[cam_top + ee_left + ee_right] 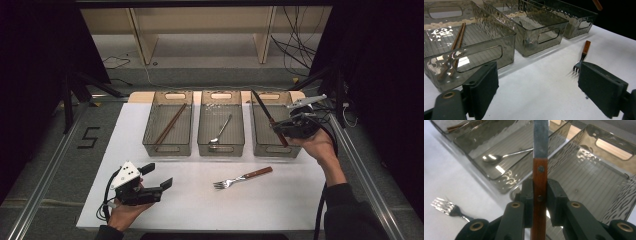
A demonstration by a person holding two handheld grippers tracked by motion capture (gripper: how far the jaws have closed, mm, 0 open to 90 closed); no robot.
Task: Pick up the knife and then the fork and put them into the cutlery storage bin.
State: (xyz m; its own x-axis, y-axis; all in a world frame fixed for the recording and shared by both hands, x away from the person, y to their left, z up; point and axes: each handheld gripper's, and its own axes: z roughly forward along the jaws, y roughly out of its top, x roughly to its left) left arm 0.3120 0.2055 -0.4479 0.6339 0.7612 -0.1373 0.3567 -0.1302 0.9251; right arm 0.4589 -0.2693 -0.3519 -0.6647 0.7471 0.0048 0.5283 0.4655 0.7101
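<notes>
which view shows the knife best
The right gripper view: the knife stands close up, its wooden handle clamped between the fingers. The high view shows it small above the right bin. The left gripper view catches just the handle's end.

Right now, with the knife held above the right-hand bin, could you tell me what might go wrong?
1. The right gripper pinches only the knife handle's thin edges; it could pivot or slip.
2. The long blade angles over the right bin rim and might catch on it when lowered.
3. The fork lies loose on the table under the arm's return path.
</notes>
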